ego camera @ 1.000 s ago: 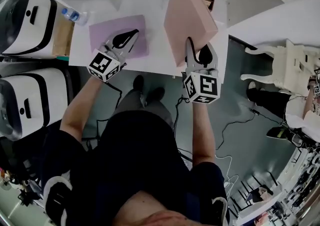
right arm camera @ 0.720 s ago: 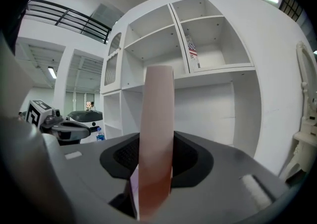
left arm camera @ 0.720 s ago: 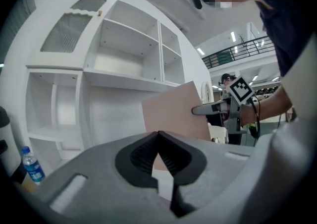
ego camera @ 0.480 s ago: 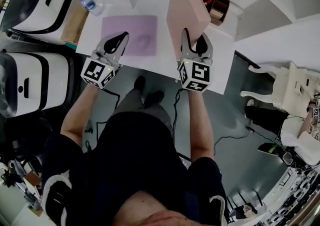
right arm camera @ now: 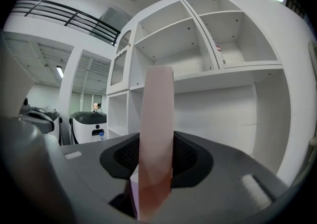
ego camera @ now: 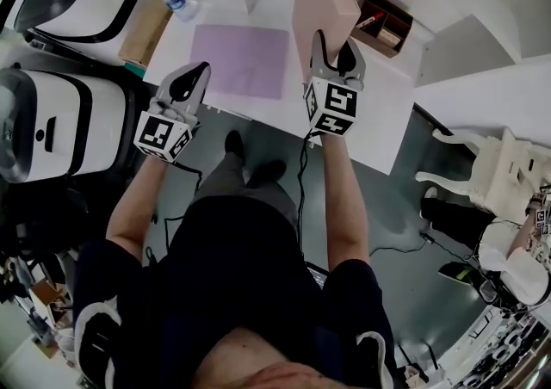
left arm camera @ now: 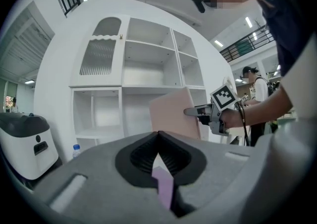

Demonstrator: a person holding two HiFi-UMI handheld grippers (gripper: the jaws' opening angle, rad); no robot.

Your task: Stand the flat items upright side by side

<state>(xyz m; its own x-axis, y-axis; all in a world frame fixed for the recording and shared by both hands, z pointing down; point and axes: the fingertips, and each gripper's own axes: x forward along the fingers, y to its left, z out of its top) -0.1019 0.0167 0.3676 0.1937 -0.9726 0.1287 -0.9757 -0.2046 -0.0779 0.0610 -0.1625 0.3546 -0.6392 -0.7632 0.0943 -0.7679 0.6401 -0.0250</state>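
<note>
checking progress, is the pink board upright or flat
Upright: the pink board is held on edge, clamped in the right hand-held gripper; the purple sheet lies flat.

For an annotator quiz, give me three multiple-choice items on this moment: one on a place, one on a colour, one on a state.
1. Where is the purple sheet?
A. flat on the white table
B. standing on a shelf
C. on the floor

2. What colour is the board in the right gripper?
A. green
B. pink
C. black

3. How do the left gripper's jaws stand?
A. wide apart
B. clamped on a bottle
C. together, empty

1 A: it lies flat on the tabletop.
2 B: the upright board is pale pink.
3 C: the left gripper view shows them closed on nothing.
</note>
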